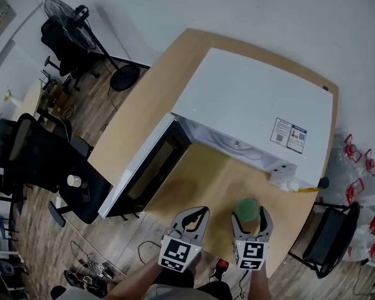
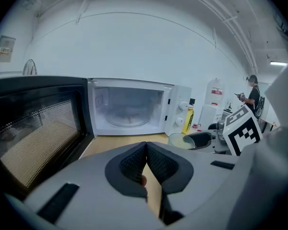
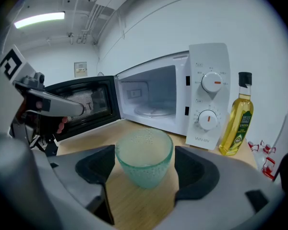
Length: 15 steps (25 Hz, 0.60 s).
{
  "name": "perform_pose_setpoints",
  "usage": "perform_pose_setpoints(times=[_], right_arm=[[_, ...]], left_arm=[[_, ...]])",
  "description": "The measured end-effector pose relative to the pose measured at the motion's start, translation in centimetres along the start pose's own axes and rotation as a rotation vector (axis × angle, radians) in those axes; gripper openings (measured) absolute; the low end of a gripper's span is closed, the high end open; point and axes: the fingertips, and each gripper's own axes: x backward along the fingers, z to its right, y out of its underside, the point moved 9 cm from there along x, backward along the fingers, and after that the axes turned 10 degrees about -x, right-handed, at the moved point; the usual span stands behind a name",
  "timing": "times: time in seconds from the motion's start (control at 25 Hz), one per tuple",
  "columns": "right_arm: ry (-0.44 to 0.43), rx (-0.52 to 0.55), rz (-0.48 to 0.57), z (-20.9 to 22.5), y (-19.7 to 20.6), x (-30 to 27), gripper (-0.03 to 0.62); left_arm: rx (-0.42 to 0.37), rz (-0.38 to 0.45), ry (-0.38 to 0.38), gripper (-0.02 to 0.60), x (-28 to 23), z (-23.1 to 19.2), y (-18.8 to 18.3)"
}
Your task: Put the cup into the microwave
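**Inspector:** Right gripper (image 3: pixel 146 159), fingers first.

**Recorder:** Spread wide. The dark pads (image 3: pixel 96 166) stand one on each side of the cup (image 1: pixel 248 206), close to its wall. No pressing on the glass is evident.

**Inspector:** Condition and position of the cup?

**Recorder:** Pale green, pebbled glass, upright. It stands on the wooden table (image 1: pixel 200 180) between those jaws, in front of the microwave (image 1: pixel 256 105) and outside it.

**Inspector:** Left gripper (image 2: pixel 146 150)?

**Recorder:** Its pads (image 2: pixel 130 165) are pressed together at the tips, with nothing between them. It is just to the left of the right gripper, apart from it and over the same table edge, pointing toward the oven opening.

**Inspector:** State of the microwave?

**Recorder:** White, set on the table. The door (image 3: pixel 86 104) is swung fully open to the left, with a dark frame and a mesh window. The cavity is exposed and shows a glass turntable (image 3: pixel 151 111). There are two round dials on the panel at the right.

**Inspector:** Anything adjacent?

**Recorder:** One bottle of yellow oil (image 3: pixel 237 116) with a black cap, upright, just right of the control panel.
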Motion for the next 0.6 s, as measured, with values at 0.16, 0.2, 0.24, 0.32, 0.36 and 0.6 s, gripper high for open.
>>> perform_pose_setpoints(times=[0.16, 0.2, 0.24, 0.32, 0.36, 0.6], right_arm=[[0.006, -0.016, -0.002, 0.1, 0.3, -0.8, 0.368], [0.009, -0.020, 0.000, 0.1, 0.4, -0.9, 0.368], [0.013, -0.022, 0.003, 0.1, 0.4, -1.0, 0.368], [0.018, -0.018, 0.010, 0.1, 0.4, -1.2, 0.368], [0.018, -0.017, 0.013, 0.1, 0.4, -1.3, 0.368], [0.015, -0.017, 0.025, 0.1, 0.4, -1.5, 0.368]], left_arm=[[0.005, -0.013, 0.004, 0.021, -0.5, -0.4, 0.5], [0.006, -0.015, 0.005, 0.021, -0.5, -0.5, 0.6], [0.007, -0.015, 0.005, 0.021, -0.5, -0.6, 0.6], [0.007, -0.017, 0.004, 0.021, -0.6, -0.8, 0.8], [0.008, -0.018, 0.003, 0.021, -0.7, -0.9, 0.9], [0.011, -0.017, -0.002, 0.021, -0.6, -1.2, 1.0]])
